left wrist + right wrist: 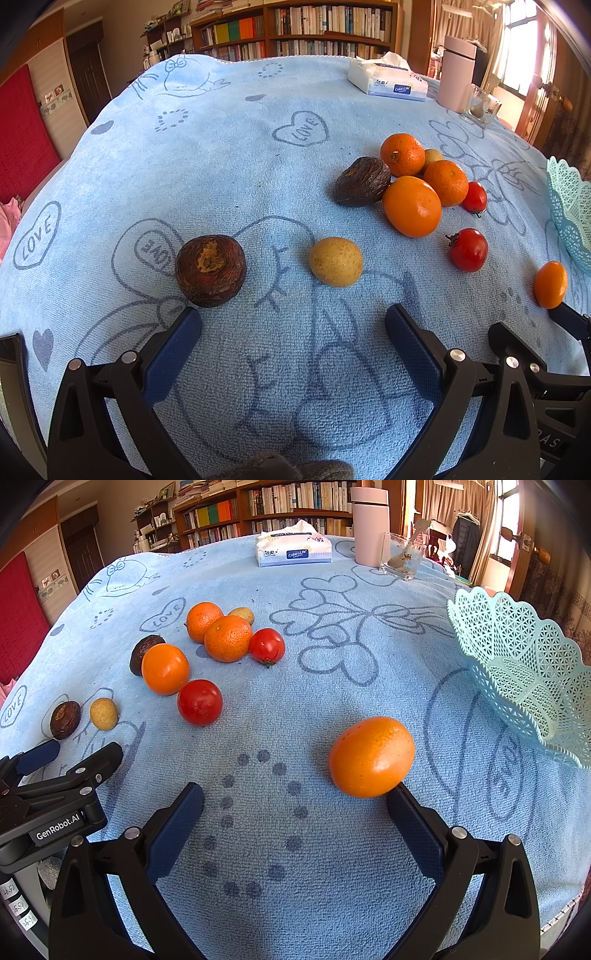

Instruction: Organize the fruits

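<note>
Setting was a home, likely a living room or study. Wooden bookshelves packed with books lined the far wall. The table carried a light-blue towel printed with hearts and "LOVE"; a tissue pack and pink canister stood at its far edge. Curtained window at right

A table draped in a light blue towel printed with hearts and "LOVE" carries loose fruit: four oranges, one lying apart near the pale green lattice basket, two red tomatoes, two dark wrinkled fruits and two small tan ones. At the far edge stand a tissue pack, a pink container and a clear glass.
</note>
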